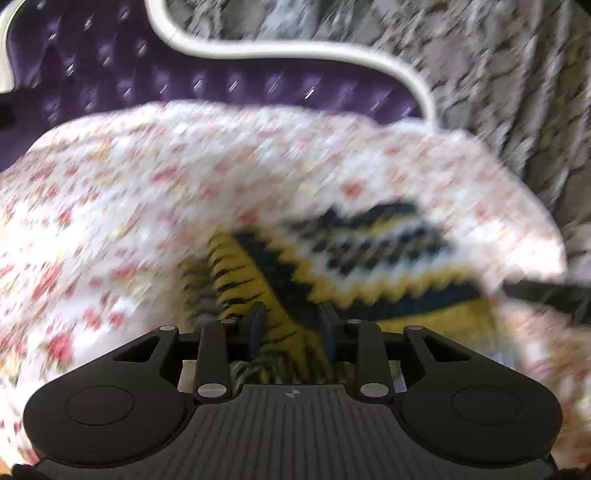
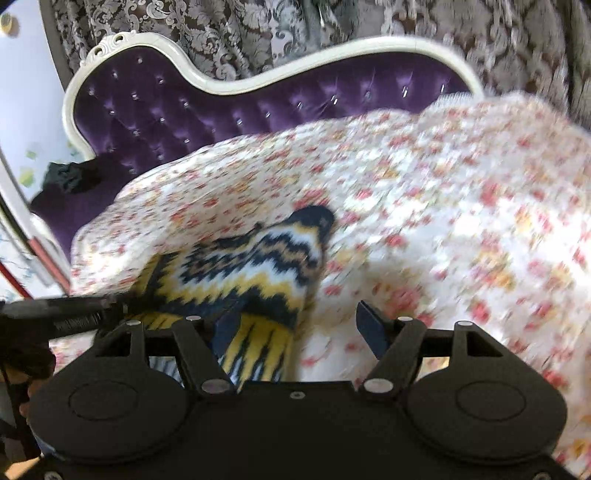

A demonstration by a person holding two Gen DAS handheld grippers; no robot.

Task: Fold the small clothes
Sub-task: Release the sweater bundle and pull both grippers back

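Observation:
A small knitted garment point(image 1: 369, 258) with yellow, black and white zigzag stripes lies on a white floral bedspread point(image 1: 110, 206). My left gripper point(image 1: 291, 325) has its fingers close together on the garment's yellow fringed edge. In the right wrist view the same garment point(image 2: 251, 266) lies left of centre. My right gripper point(image 2: 299, 325) is open, its left finger point(image 2: 227, 328) on the garment's edge, its right finger over the bedspread point(image 2: 443, 206). The left gripper's dark body point(image 2: 70, 314) shows at the left edge. Both views are blurred by motion.
A purple tufted headboard point(image 2: 166, 110) with a white curved frame point(image 1: 295, 50) stands behind the bed. Patterned grey curtains point(image 2: 258, 29) hang behind it. A dark cloth point(image 2: 70, 177) lies at the bed's far left corner.

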